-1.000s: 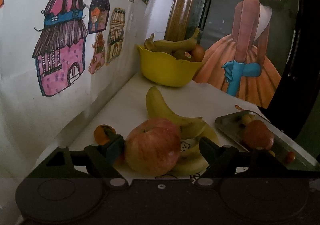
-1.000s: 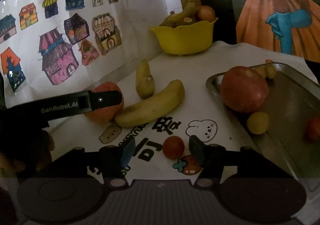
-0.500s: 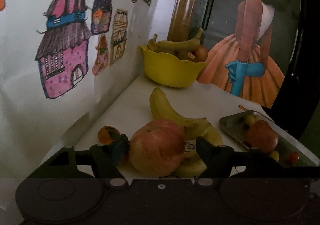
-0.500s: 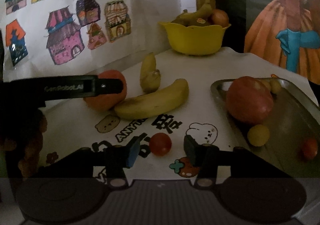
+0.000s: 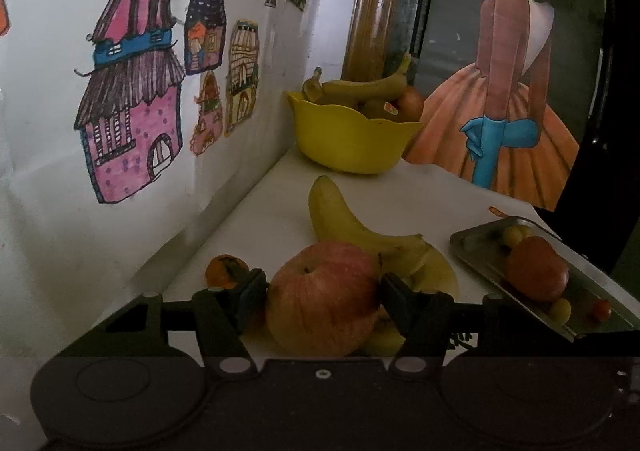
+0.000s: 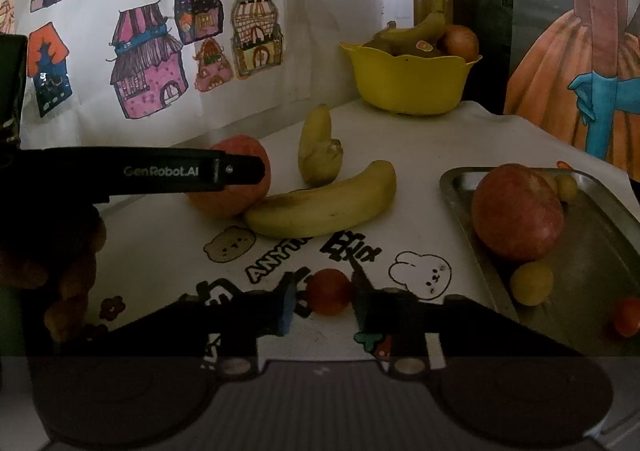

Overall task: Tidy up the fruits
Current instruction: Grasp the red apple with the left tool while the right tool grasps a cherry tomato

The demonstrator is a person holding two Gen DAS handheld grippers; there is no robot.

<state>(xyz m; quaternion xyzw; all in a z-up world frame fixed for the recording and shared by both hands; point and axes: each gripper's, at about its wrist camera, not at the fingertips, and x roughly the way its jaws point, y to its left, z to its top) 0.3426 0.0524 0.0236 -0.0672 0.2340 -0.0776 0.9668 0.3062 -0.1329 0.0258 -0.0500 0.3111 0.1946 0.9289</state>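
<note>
The left gripper has just been closing; its fingers press the red apple. Bananas lie just beyond, a metal tray to its right.

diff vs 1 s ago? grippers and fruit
Both grippers have just been closing. The left gripper came in from a wide gap until its pads touch the big apple. The right gripper shut on the small red tomato. Neither fruit has left the cloth. Unchanged: the bananas, metal tray with its fruit, and yellow bowl.
</note>
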